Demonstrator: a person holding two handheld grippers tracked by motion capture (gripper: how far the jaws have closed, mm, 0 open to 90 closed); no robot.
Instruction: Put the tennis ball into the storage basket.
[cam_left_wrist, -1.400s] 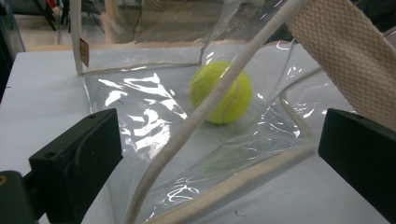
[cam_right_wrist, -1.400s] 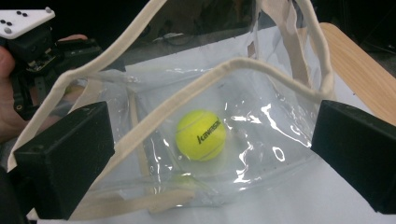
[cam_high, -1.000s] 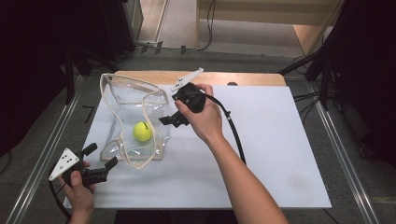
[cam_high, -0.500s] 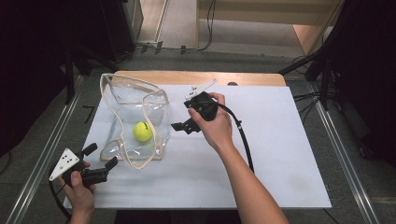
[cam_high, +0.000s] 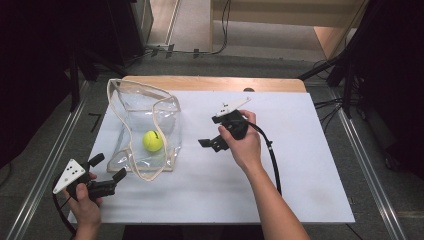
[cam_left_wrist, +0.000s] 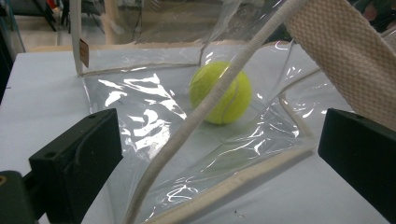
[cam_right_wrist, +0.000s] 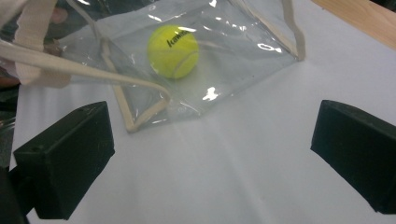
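A yellow tennis ball (cam_high: 152, 140) lies inside a clear plastic bag (cam_high: 145, 105) with cream fabric trim, at the left of the white table. My left gripper (cam_high: 107, 167) rests open at the front left corner, its jaws pointing at the bag's near edge. The ball (cam_left_wrist: 220, 92) sits behind the bag's cream strap (cam_left_wrist: 196, 116) in the left gripper view. My right gripper (cam_high: 212, 132) hovers open over the middle of the table, right of the bag, holding nothing. In the right gripper view the ball (cam_right_wrist: 173, 50) lies ahead in the bag (cam_right_wrist: 243, 42).
A white sheet (cam_high: 300, 165) covers the table, with a wooden strip (cam_high: 210, 83) along the far edge. A black cable (cam_high: 270, 155) trails from the right gripper. Metal rails (cam_high: 40, 165) run along both table sides. Dark equipment stands at the far left.
My right gripper has pulled away from the bag to the right and toward the middle of the table. The bag's rim has slumped a little. The left gripper has stayed put.
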